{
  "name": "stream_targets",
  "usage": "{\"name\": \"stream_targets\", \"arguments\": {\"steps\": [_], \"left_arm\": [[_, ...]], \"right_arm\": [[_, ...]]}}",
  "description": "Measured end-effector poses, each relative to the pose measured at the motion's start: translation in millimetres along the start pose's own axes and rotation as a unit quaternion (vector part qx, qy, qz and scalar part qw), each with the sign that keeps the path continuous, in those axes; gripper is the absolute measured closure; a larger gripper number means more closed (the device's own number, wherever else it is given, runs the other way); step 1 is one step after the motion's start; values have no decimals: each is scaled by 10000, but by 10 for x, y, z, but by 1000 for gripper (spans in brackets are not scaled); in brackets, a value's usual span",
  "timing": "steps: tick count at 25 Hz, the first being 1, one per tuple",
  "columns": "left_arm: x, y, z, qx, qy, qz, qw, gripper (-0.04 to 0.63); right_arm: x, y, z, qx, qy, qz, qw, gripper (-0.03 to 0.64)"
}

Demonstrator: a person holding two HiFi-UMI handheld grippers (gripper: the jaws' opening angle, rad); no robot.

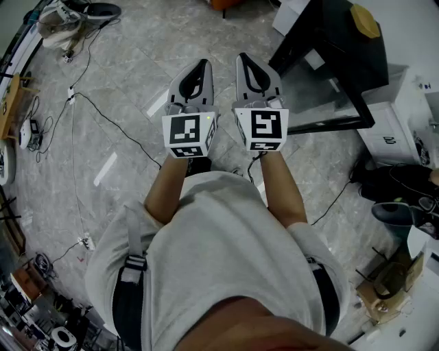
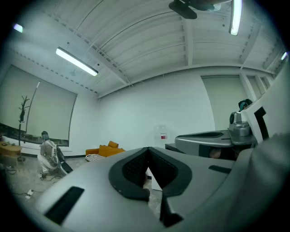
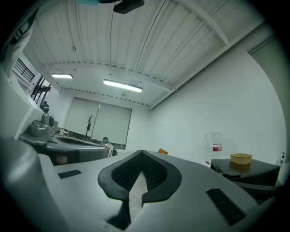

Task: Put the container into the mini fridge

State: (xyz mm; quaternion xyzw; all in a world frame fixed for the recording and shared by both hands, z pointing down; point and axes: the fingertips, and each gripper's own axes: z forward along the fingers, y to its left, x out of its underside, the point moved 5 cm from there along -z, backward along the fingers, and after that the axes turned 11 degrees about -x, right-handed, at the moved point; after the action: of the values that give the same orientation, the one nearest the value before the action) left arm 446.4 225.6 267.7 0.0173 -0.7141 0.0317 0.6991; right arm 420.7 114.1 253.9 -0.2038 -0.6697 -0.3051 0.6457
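Both grippers are held side by side in front of the person's chest, pointing forward over the floor. My left gripper [image 1: 200, 64] [image 2: 147, 150] is shut with nothing between its jaws. My right gripper [image 1: 246, 59] [image 3: 142, 153] is shut and empty too. The black mini fridge [image 1: 341, 51] stands on the floor ahead and to the right, its glossy front facing me. A yellow container [image 1: 365, 20] [image 3: 241, 158] rests on the fridge's top [image 3: 253, 167], well away from both grippers. Whether the fridge door is open I cannot tell.
Black cables [image 1: 103, 116] run over the grey tiled floor at the left. White boxes [image 1: 394, 127] and dark shoes [image 1: 398, 199] crowd the right side. A water bottle [image 3: 214, 144] stands by the far wall, and an orange sofa [image 2: 106, 150] sits farther off.
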Motion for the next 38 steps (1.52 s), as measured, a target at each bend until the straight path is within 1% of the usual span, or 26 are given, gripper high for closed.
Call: {"name": "stream_targets", "arguments": {"steps": [4,10,15,20,24,27,29,33,35,38], "left_arm": [[45,75,95,60,35,26,10000,583],[81,324,305,227,179,35,9996,583],[92,433,584,665,269,-68,9974,583],[63,557,896,1008,240,31,9946,583],[120,704,1061,1334,320,21,9905,583],[269,750,1147,1690,520,99,9842,583],[350,773,1199,1886,633,166,9799,583],[381,833,1417,2093,736,95,9750,583],[383,820,1530,2196,721,123,9729,583],[418,770,1777,2229,742,126,9719,583]], "right_arm": [[21,0,127,18,30,-43,10000,580],[6,-6,352,224,72,-16,9997,578],[-29,-41,572,256,180,-130,9994,577],[-25,-148,796,511,257,90,9983,577],[-7,-84,1055,501,494,-75,9975,577],[54,-56,1224,522,683,-123,9962,577],[94,-45,1291,623,744,-93,9952,577],[176,-108,1407,865,843,93,9926,577],[214,-165,1449,886,916,129,9918,577],[274,-360,1535,925,988,148,9907,577]]}}
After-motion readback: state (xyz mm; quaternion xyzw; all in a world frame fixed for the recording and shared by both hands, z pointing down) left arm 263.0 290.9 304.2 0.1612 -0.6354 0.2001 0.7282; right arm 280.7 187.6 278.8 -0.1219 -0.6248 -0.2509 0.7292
